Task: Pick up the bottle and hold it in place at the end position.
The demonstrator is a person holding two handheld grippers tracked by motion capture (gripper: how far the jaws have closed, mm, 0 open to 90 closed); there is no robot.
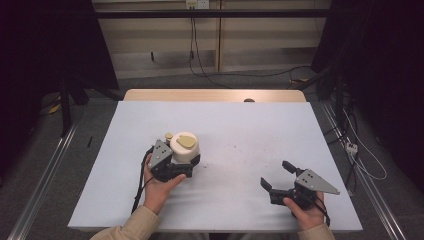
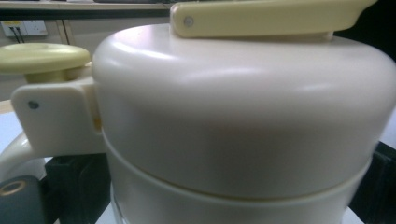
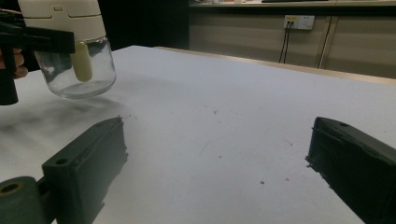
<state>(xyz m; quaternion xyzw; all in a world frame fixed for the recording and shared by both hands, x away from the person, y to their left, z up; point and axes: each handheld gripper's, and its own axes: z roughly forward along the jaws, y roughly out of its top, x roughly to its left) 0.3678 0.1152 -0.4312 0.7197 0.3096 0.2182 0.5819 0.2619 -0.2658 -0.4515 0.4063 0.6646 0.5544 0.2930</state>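
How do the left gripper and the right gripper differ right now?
The left gripper is shut on the cream-lidded glass jar; the right gripper is open with nothing between its jaws. The left sits nearer the table's middle, the right toward the near right corner of the table. Both are black and hand-held.

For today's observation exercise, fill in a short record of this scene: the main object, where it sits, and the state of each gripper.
object: cream-lidded glass jar with yellow lid parts
position: left of centre on the table, base appears lifted off the surface in the right gripper view
left gripper: shut on the jar, just below the lid
right gripper: open, holding nothing, near the table's right front
other items: none visible on the table
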